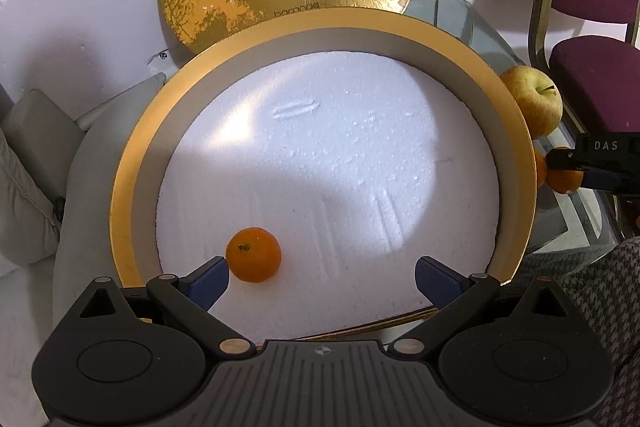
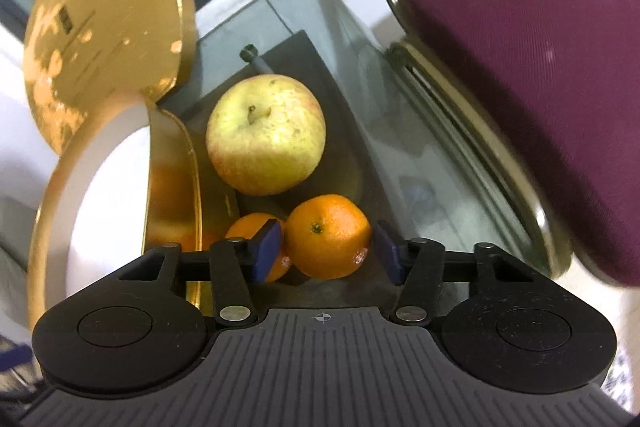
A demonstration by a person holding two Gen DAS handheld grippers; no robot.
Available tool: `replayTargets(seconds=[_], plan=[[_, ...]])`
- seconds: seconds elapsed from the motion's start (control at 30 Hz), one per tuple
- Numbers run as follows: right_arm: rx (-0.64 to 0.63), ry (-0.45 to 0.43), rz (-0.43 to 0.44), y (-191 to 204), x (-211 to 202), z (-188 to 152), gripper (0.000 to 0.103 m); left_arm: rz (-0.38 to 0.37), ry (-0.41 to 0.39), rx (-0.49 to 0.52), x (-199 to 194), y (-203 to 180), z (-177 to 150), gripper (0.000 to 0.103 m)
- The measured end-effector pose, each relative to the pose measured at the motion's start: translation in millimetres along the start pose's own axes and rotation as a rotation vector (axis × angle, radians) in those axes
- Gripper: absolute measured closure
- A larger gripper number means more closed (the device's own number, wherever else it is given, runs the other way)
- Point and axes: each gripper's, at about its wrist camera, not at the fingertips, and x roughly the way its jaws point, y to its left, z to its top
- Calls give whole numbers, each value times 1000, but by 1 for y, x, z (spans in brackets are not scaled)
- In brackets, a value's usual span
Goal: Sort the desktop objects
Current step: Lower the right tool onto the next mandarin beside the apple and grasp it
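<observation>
Two grippers are ours. Our left gripper (image 1: pixel 322 277) has its fingers wide apart over the round gold box (image 1: pixel 120 187), clamping nothing; one tangerine (image 1: pixel 253 254) lies on the white foam just beside the left pad, near the box's near rim. Our right gripper (image 2: pixel 326 253) has its fingers apart around a second tangerine (image 2: pixel 327 235) on the glass table (image 2: pixel 348 39). A third tangerine (image 2: pixel 250 229) sits against the box wall. One apple (image 2: pixel 266 134) rests just beyond. One gold lid (image 2: pixel 100 39) leans behind the box.

Second orange (image 2: pixel 256 227) half behind gripper finger
</observation>
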Motion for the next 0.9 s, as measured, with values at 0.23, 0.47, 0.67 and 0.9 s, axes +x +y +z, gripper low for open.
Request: replayTargets(seconds=[0.23,0.47,0.67,0.9], plan=[[30,5,6,-2,5,1,54,4,0,-12,-4,3,-4,2],[67,-2,8,-7,-1,1,54,11,-11,-40,-16,14,-14,2],[46,-43,2,-5,-34,-2,54,3,-30,-69,-30,24,-31,2],[-45,-99,12,20,-87,-13,54,-30,-41,-144,-41,49,-54,2]])
